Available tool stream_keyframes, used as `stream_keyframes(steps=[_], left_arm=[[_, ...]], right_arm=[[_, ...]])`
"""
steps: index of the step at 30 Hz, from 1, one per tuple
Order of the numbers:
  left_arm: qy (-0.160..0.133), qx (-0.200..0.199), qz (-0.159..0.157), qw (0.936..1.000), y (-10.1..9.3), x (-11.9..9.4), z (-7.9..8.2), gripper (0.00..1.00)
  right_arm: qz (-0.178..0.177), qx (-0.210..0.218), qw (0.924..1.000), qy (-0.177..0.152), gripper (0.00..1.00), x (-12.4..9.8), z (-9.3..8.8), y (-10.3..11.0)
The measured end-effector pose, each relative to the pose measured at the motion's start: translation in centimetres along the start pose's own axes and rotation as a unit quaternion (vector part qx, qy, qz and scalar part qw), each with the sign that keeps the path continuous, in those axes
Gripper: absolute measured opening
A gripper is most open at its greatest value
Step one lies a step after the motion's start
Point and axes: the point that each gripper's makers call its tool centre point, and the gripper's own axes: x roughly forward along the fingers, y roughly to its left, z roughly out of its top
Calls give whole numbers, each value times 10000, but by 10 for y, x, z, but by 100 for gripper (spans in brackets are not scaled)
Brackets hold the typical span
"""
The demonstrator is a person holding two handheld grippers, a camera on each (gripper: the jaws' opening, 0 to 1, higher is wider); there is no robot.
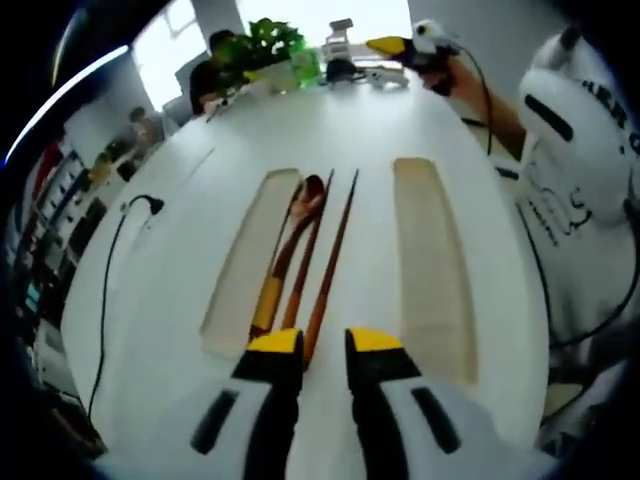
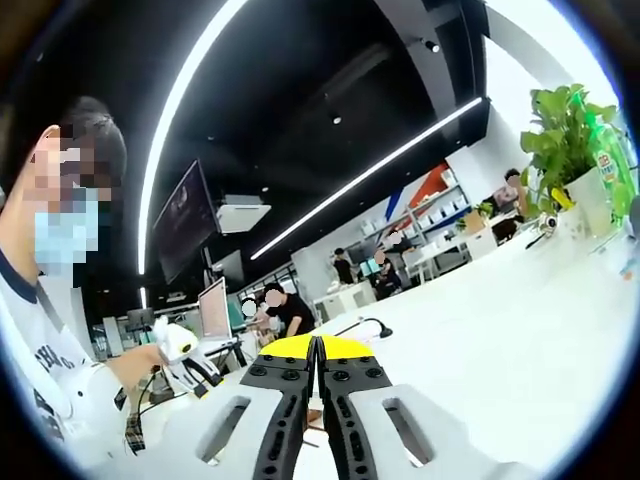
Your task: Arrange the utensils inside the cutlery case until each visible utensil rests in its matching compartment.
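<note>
Chopsticks point(image 1: 325, 265), spoon point(image 1: 290, 250) lie lengthwise, bowl far.

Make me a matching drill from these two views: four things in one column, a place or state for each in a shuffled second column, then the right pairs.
Things:
1. wooden spoon
2. chopsticks
3. right gripper
4. potted plant

Places or states:
A. at the far edge of the white table
B. jaws closed together, nothing seen between them
C. bowl end lying in the left beige tray
D. on the table between the two trays, just ahead of the left gripper

Pairs: 1-C, 2-D, 3-B, 4-A
</note>
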Motion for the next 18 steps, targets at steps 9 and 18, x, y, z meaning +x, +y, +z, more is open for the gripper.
stream_keyframes(steps=[9, 18], left_arm=[[226, 118, 71, 9996, 1, 8, -3, 16], [441, 290, 95, 9986, 3, 13, -9, 16]], right_arm=[[-29, 34, 10000, 8, 0, -2, -1, -3], [-20, -6, 10000, 31, 0, -2, -1, -1]])
